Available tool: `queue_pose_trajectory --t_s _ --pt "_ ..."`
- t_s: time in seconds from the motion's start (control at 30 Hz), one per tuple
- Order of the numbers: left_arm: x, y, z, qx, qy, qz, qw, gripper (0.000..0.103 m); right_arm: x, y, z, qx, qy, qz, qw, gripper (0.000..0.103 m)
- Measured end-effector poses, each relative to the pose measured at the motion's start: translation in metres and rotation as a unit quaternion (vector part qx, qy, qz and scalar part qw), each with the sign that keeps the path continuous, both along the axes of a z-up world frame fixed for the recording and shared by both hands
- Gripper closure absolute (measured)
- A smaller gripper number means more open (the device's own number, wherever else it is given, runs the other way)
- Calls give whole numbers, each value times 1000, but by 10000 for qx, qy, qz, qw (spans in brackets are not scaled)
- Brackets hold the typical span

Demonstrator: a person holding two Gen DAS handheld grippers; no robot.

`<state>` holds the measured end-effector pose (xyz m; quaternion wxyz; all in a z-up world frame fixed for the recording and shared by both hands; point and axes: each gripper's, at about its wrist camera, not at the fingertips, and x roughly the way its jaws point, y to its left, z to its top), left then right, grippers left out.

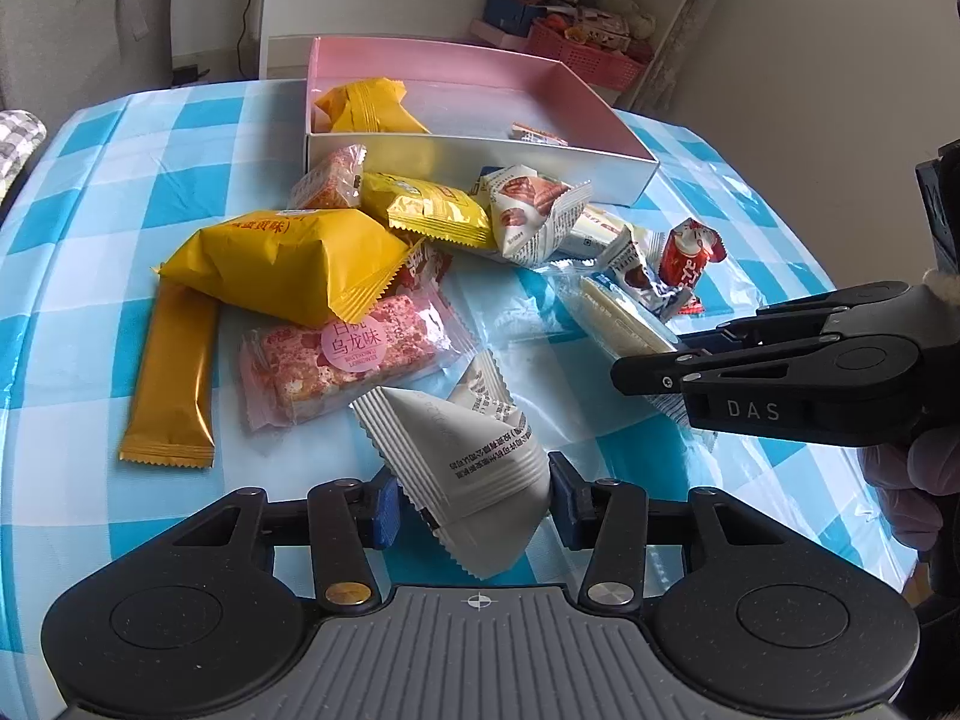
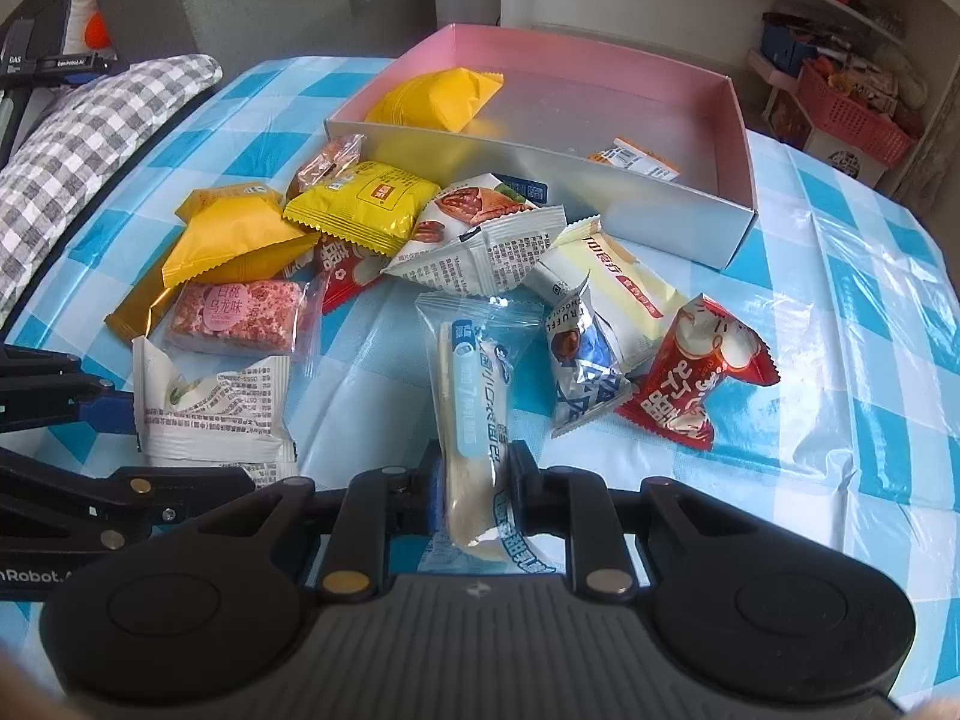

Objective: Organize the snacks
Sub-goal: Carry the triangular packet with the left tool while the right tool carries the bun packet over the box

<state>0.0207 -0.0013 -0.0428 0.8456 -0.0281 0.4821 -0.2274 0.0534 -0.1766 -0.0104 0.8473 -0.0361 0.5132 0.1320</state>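
My left gripper (image 1: 474, 498) is shut on a white snack packet (image 1: 462, 456), which sits tilted between its blue pads. In the right wrist view that white packet (image 2: 210, 402) lies at the left. My right gripper (image 2: 477, 492) is shut on a long clear-and-blue packet (image 2: 474, 384); the left wrist view shows the right gripper (image 1: 654, 357) pinching the long packet (image 1: 624, 318). Behind both lies a heap of snacks: a big yellow pack (image 1: 282, 258), a pink nougat bar (image 1: 348, 360) and a red packet (image 2: 696, 372). The pink-lined box (image 1: 480, 162) holds a yellow pack (image 1: 366, 108) and a small orange-white packet (image 1: 537, 135).
A blue-and-white checked cloth (image 1: 90, 180) covers the table. White shelves with a red basket (image 2: 852, 114) stand behind the box (image 2: 660, 222). A grey checked cushion (image 2: 72, 150) lies at the table's left edge. A gloved hand (image 1: 912, 468) holds the right gripper.
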Motion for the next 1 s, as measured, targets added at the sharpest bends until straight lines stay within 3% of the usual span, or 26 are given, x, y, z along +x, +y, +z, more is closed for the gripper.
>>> queue_pose_trajectory --t_s 0.37,0.67,1.0 --pt "0 0 24 -267 -82 103 9996 60 1 -29 28 1018 245 -574 9928 85" --pt "19 -8 53 -533 -353 404 9971 60 22 -51 64 1471 -210 -1021 9836 85" --pt "73 -20 71 -470 -656 896 9927 60 66 -82 53 1640 -423 -1609 9723 85"
